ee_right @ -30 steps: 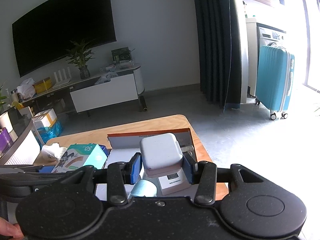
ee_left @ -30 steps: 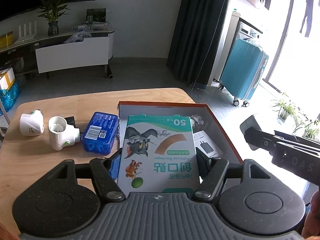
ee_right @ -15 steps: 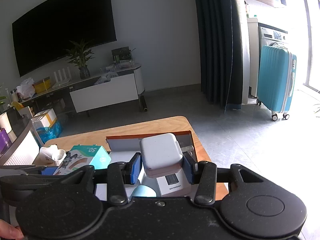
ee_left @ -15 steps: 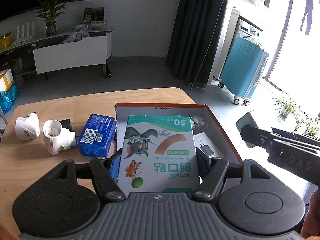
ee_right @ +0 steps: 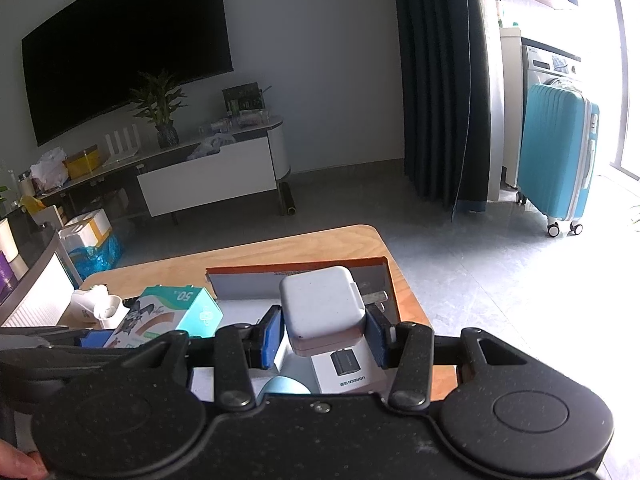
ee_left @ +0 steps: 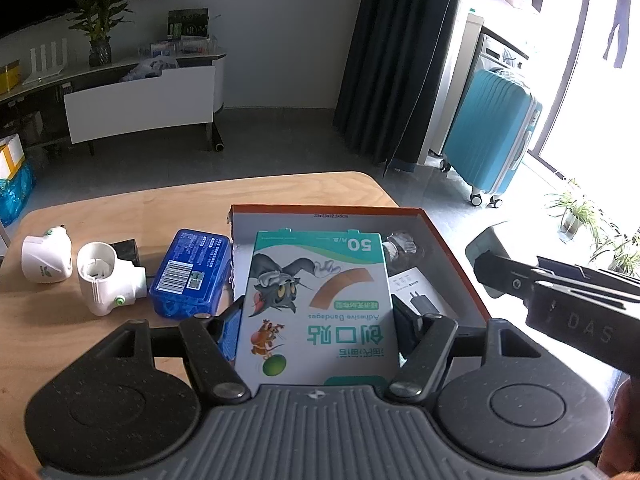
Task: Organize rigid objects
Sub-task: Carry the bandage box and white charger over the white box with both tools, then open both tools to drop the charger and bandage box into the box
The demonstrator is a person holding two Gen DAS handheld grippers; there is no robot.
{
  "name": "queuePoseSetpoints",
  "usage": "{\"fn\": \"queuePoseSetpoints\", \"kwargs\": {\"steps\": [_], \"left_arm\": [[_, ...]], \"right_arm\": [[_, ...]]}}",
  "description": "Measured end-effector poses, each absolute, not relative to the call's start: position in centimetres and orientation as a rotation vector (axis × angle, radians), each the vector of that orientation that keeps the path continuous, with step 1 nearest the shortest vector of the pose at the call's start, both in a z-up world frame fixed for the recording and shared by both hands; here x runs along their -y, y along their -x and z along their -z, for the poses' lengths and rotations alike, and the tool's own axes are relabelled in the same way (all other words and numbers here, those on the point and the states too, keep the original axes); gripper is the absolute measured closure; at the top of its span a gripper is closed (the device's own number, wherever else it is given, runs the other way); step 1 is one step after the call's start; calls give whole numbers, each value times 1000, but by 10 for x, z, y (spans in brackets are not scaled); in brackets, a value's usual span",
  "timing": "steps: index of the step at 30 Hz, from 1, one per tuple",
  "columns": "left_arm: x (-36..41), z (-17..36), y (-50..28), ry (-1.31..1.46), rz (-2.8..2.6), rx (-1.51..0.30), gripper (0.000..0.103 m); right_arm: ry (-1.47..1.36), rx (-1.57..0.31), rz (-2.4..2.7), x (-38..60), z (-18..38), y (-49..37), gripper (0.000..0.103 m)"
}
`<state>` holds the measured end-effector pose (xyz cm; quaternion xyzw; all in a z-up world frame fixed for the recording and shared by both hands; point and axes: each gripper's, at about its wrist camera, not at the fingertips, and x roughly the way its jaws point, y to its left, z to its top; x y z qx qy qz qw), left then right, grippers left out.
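Observation:
My left gripper (ee_left: 318,320) is shut on a teal and white box of adhesive bandages (ee_left: 320,304), held over the orange-walled cardboard box (ee_left: 332,212); the bandage box (ee_right: 172,312) also shows in the right wrist view. My right gripper (ee_right: 322,330) is shut on a white square charger (ee_right: 320,308), held above the same cardboard box (ee_right: 296,270). Inside lie a white charger carton (ee_right: 348,368), a pale blue item (ee_right: 286,384) and a small silver piece (ee_left: 402,242).
On the wooden table (ee_left: 120,216) left of the cardboard box sit a blue plastic case (ee_left: 190,274), two white plug-in devices (ee_left: 106,276) (ee_left: 46,260) and a small black block (ee_left: 126,250). The right gripper's body (ee_left: 560,308) reaches in beside the box. A teal suitcase (ee_left: 490,136) stands on the floor.
The right gripper with the charger has shifted slightly forward and down over the cardboard box. In the left wrist view the table objects sit slightly lower and further right; both grips are unchanged.

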<state>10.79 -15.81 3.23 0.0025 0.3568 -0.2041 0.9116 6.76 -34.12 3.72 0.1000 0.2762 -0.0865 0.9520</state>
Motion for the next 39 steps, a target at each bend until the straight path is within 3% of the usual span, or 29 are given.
{"fn": "queuePoseSetpoints", "kwargs": {"steps": [19,22,23,24,36,39], "left_arm": [[169,-21,-143,-17,429,-777,32],[171,-19,-150,-13,426,-784,32],[171,-19,-152,-14,424,-786,32],[172,-19,-153,-15,425,-788,32],[198,-14,-187,-12,460,-803,32],[198,-15,-191,-1,457,-803,25]], "right_arm": [[-196,-648,179,353,-11,-116,50],[-192,-635,186,356,-7,-126,45],[-190,-622,196,357,-6,-124,34],[-192,-612,200,358,-6,-123,33],[-218,-548,211,366,-22,-86,34],[-221,-538,201,364,-25,-79,34]]}}
